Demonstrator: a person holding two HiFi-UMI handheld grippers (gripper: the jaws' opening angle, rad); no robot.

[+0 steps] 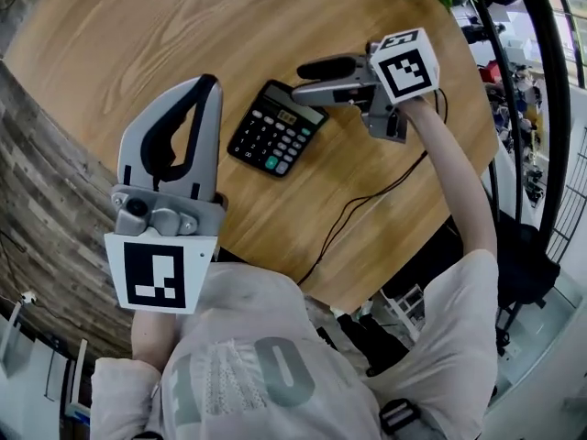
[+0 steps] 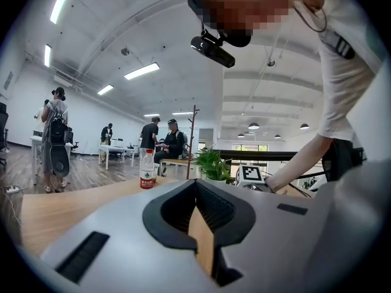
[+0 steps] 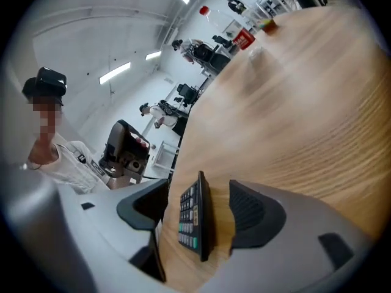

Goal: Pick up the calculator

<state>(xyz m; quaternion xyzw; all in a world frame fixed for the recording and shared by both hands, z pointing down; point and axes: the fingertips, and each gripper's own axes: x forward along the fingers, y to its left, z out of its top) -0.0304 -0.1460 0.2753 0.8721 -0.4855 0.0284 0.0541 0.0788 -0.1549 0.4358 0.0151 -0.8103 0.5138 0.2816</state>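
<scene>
The left gripper (image 1: pixel 207 82) was held close to the person's body, its jaws together on nothing and its tips pointing away over the table (image 1: pixel 138 26). It was well apart from the work.

Past it, the calculator (image 1: pixel 277 128) lay keys up on the wood. Its long axis ran slantwise, from the near left up to the display end at the far right. It seemed to rest on the table, though that was not certain.

The right gripper (image 1: pixel 298 79) came in at that display end, pointing back along the long axis. Its jaws stood apart with the calculator's end between them, keys toward one pad and back toward the other, and a gap showed on each side. The right hand was plainly the nearer, and closing looked like the next move.
</scene>
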